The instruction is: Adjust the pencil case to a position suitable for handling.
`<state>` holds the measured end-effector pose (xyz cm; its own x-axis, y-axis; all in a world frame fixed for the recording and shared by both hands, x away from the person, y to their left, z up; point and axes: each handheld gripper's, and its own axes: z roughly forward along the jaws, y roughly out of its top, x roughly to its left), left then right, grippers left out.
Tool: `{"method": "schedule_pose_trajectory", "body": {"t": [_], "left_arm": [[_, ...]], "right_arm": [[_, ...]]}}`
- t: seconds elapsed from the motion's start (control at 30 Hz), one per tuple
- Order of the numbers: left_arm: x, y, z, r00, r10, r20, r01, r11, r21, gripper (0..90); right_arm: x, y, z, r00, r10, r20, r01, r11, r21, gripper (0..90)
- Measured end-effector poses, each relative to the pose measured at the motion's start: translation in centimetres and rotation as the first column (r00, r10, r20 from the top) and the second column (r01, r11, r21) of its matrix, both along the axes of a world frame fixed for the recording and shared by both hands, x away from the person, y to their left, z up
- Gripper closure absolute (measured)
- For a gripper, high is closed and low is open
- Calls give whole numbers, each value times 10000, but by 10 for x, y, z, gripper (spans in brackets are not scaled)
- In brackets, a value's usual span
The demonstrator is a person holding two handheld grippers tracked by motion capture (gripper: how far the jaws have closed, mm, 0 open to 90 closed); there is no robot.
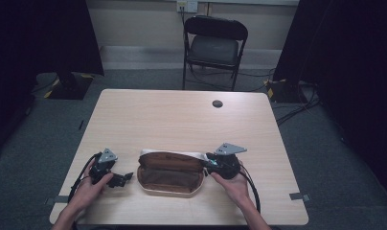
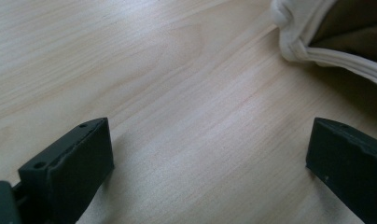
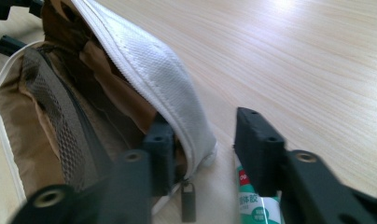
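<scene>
An open pencil case [image 1: 170, 178], white outside and brown inside, lies near the table's front edge. My right gripper [image 1: 208, 161] is at the case's right end. In the right gripper view it [image 3: 205, 135] is open, its jaws astride the case's white zipped wall [image 3: 149, 65], with the zipper pull [image 3: 188, 203] hanging just below. A green-and-white glue stick [image 3: 254, 203] lies on the table beside and under the right-hand jaw. My left gripper [image 1: 126, 178] rests on the table left of the case. It [image 2: 207, 149] is open over bare wood, and the case's white corner [image 2: 298, 37] shows ahead.
The light wooden table [image 1: 182, 120] has a dark cable hole [image 1: 217, 103] at the back. A black folding chair [image 1: 214, 45] stands beyond the far edge. Dark curtains hang at both sides, and cables lie on the floor at right.
</scene>
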<state>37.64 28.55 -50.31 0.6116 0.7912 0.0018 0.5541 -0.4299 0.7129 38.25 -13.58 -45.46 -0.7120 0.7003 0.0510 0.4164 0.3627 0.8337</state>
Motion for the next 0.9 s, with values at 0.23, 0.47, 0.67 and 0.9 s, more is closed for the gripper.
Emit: {"method": "schedule_pose_trajectory", "body": {"t": [0.23, 0.47, 0.67, 0.9], "left_arm": [[0, 0, 0, 10000, -1, 0, 1, 10000, 1, 1], [0, 0, 0, 10000, -2, 1, 2, 10000, -3, 1], [0, 0, 0, 10000, -1, 0, 1, 10000, -2, 1], [0, 0, 0, 10000, -4, 0, 4, 10000, 0, 0]], "right_arm": [[6, 4, -2, 10000, 23, -33, -23, 10000, 65, 774], [12, 11, -4, 9999, 128, -79, -127, 9998, 153, 624], [2, 0, 6, 9996, 47, -273, -30, 9980, 626, 497], [-10, -18, 13, 9997, -112, -228, 130, 9969, 781, 520]]}}
